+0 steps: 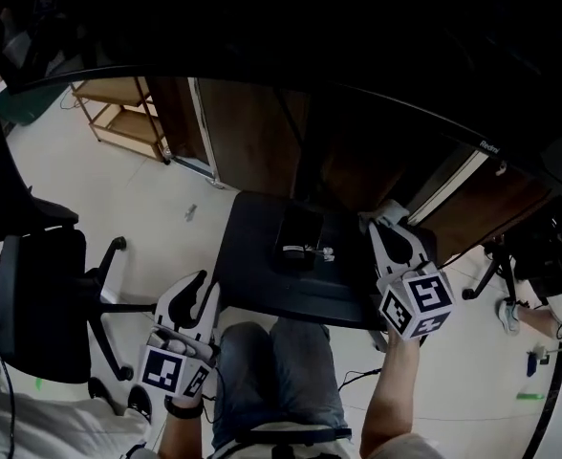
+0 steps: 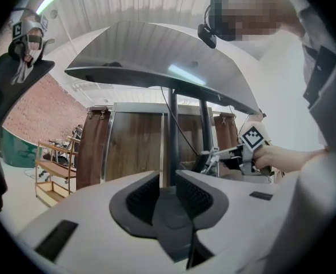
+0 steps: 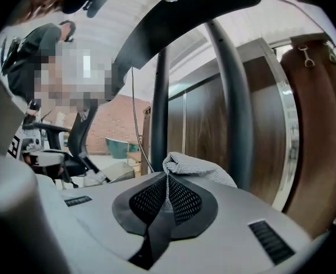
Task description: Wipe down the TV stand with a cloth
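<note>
The black TV stand (image 1: 262, 271) sits on a pale floor (image 1: 147, 199), with wood panels (image 1: 252, 132) behind it. At its far right corner, the right gripper (image 1: 388, 220) pinches a grey cloth (image 3: 199, 167). The left gripper (image 1: 200, 293) is near the stand's left edge, jaws apart and empty. An office chair (image 1: 42, 304) stands further left.

Dim underexposed head view, fisheye-warped gripper views

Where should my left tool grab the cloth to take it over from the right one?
Probably the bunched fold of the cloth that sticks out past the shut jaws of the right tool, coming in from the far, open side. That lump is free; the rest is pinched.
</note>
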Available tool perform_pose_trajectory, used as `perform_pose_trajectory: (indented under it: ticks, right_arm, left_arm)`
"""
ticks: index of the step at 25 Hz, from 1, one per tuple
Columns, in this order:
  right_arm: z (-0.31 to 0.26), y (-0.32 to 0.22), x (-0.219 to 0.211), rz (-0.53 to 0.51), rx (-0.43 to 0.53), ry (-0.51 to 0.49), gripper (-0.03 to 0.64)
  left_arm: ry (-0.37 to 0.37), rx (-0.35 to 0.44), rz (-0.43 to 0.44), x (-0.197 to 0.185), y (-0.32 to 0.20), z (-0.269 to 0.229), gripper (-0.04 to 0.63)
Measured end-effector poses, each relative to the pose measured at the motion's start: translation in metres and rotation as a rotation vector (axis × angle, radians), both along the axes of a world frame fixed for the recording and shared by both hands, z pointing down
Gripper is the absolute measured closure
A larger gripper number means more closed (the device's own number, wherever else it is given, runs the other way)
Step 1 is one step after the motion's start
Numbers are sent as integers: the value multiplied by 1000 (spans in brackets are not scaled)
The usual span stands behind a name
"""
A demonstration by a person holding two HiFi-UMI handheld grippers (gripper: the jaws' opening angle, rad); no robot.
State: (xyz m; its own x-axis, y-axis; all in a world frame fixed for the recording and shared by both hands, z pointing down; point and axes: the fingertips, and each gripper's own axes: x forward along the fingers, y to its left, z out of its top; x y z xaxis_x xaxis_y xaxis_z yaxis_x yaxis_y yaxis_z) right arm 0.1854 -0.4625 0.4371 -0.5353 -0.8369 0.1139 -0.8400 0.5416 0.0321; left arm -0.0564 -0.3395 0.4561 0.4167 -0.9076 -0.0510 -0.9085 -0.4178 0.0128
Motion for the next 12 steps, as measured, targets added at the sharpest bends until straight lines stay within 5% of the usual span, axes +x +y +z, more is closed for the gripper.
perform_pose_trajectory:
  ticks: [6, 9, 12]
  right_arm:
    - [47, 59, -29, -128, -141, 9, 601]
    - [72, 51, -54, -190, -195, 116, 601]
    - [93, 40, -37, -139, -249, 261, 601]
  left_arm:
    - [21, -7, 93, 38, 19, 15, 494]
    - [-14, -18, 111, 48, 31, 32, 494]
    - [-13, -2, 108, 43, 41, 34, 494]
